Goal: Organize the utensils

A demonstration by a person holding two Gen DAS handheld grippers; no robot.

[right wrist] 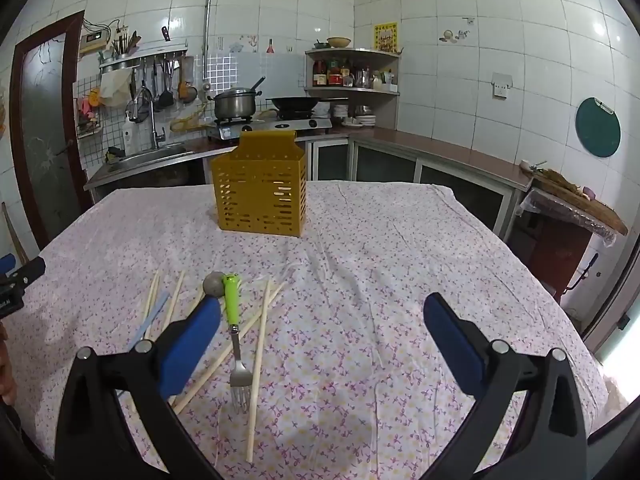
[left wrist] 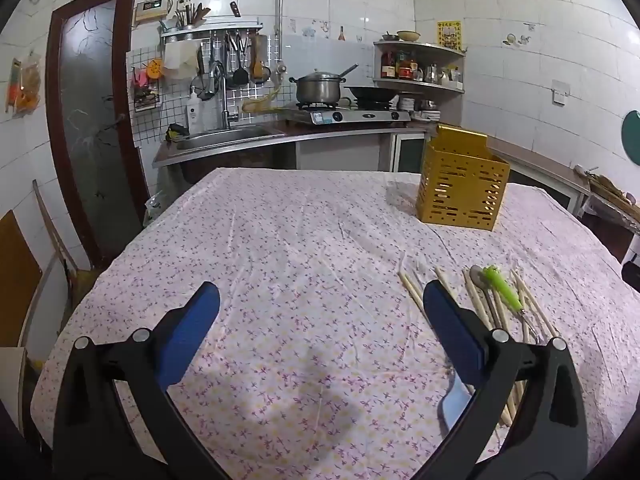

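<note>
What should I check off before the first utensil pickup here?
1. Left tongs open, holding nothing: ok.
2. Right tongs open, holding nothing: ok.
3. Yellow holder upright on the table: ok.
4. Fork unobstructed: ok, it lies on top, green handle toward the holder.
5. Spoon reachable: cannot tell, only its bowl shows.
6. Chopsticks separated: not ok, several cross each other.

Worktop (right wrist: 380,280) bare btwn utensil pile (right wrist: 236,320) & holder (right wrist: 260,196) at 12 o'clock; holder only upright obstacle.
</note>
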